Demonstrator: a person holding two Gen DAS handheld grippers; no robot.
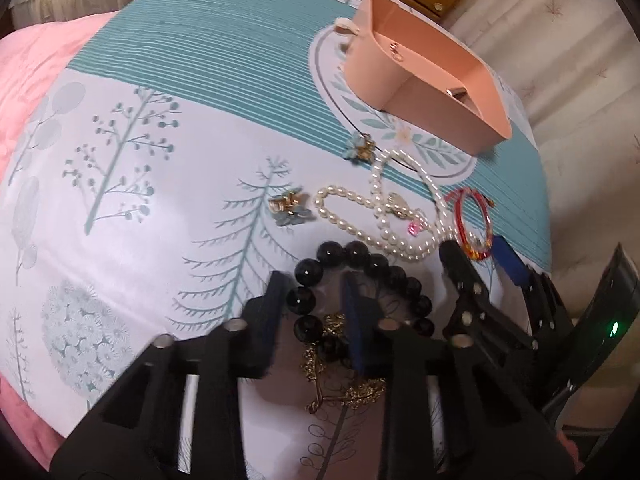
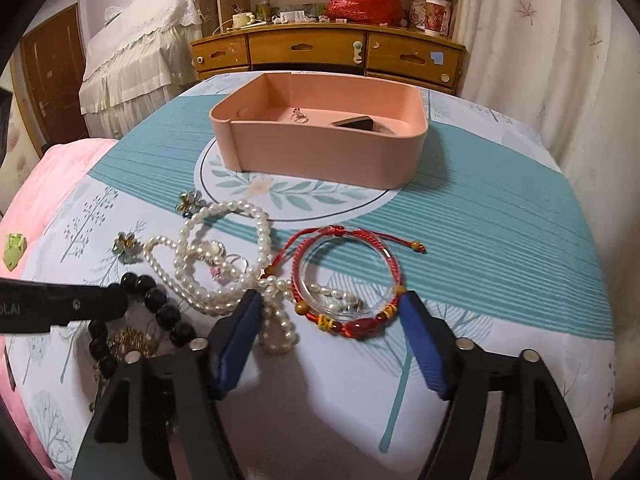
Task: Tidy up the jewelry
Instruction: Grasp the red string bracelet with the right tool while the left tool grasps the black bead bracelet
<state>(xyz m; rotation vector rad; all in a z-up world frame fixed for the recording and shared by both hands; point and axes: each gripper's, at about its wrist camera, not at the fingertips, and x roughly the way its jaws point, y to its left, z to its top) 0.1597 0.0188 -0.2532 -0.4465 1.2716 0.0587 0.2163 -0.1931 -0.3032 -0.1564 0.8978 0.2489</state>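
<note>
A pink box (image 2: pixel 320 152) stands at the far side of the patterned cloth, with a ring (image 2: pixel 299 117) and a dark item (image 2: pixel 356 124) inside; it also shows in the left wrist view (image 1: pixel 424 76). My left gripper (image 1: pixel 314 292) is open, its fingers straddling one side of a black bead bracelet (image 1: pixel 308 272) that lies over a gold chain (image 1: pixel 340 376). My right gripper (image 2: pixel 330 312) is open, low over a red cord bracelet (image 2: pixel 344 320) and a clear bangle (image 2: pixel 344 276). A pearl necklace (image 2: pixel 224 264) and two flower earrings (image 1: pixel 362 148) (image 1: pixel 290 206) lie between.
A pink quilt (image 1: pixel 32 80) lies under the cloth on the left. A wooden dresser (image 2: pixel 328 52) with clutter stands behind the bed. A curtain (image 2: pixel 540 40) hangs at the right. A small green item (image 2: pixel 14 250) lies on the quilt.
</note>
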